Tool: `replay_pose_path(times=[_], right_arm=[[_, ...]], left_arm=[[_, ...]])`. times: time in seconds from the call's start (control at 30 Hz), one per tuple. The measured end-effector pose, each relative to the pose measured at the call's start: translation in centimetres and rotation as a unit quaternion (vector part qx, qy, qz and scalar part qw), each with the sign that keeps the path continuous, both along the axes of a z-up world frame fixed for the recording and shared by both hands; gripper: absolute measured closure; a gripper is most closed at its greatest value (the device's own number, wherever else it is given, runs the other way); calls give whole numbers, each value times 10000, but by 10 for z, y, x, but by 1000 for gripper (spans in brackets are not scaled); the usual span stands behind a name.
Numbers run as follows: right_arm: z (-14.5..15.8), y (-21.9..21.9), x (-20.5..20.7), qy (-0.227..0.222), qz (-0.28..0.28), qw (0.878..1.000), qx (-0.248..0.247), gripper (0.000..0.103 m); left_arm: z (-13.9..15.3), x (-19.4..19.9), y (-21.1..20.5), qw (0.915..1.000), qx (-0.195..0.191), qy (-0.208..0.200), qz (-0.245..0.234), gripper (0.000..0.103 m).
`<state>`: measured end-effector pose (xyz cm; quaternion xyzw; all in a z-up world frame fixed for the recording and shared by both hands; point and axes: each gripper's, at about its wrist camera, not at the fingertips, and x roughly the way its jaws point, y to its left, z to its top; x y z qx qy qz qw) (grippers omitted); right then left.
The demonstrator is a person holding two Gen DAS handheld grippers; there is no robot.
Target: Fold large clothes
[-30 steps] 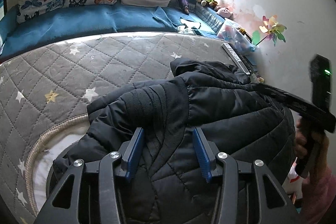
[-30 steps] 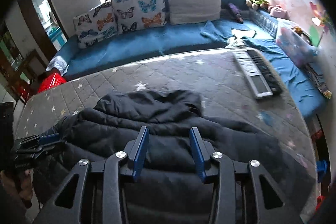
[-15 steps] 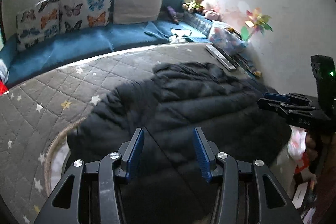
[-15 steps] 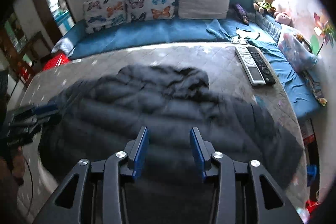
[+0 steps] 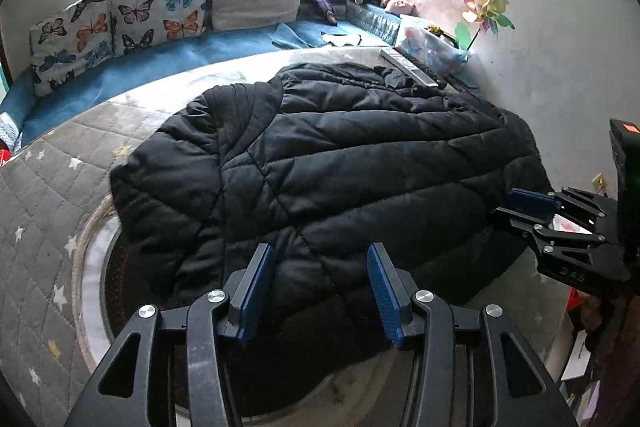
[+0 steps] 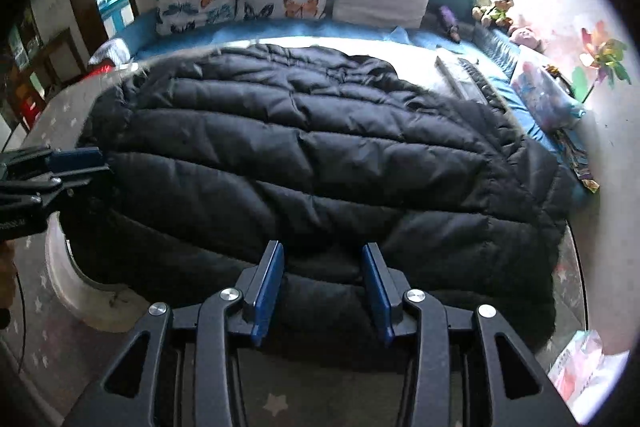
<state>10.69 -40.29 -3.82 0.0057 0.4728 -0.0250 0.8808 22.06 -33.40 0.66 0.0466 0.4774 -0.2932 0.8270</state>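
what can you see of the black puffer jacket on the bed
The black puffer jacket is quilted in stitched panels of slightly shiny, padded fabric. It lies spread flat on the grey star-print mattress cover, collar end toward the window, one sleeve folded over at the left wrist view's left. Its near hem hangs over the mattress edge. Neither gripper's blue pads press on it.
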Motion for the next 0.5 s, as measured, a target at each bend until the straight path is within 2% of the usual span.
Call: replay_pose_path(times=[0.07,0.1,0.13,0.2,0.3,0.5], right_arm=[[5,4,-13,-140,-59,9999,-37,54],[5,6,-20,-192,-96,9997,-70,48],[5,9,-26,-245,-140,9995,-116,43],[4,16,-38,-353,-198,9990,-213,43],[2,24,-54,-440,-267,9985,-199,43],[4,33,-77,-556,-421,9976,19,42]], left_arm=[[6,-13,5,9998,110,-144,3,51],[9,-20,6,9996,162,-212,6,47],[11,-27,8,9993,229,-288,21,39],[15,-45,14,9980,390,-498,83,27],[20,-68,23,9960,543,-688,148,26],[30,-103,45,9948,543,-794,342,25]])
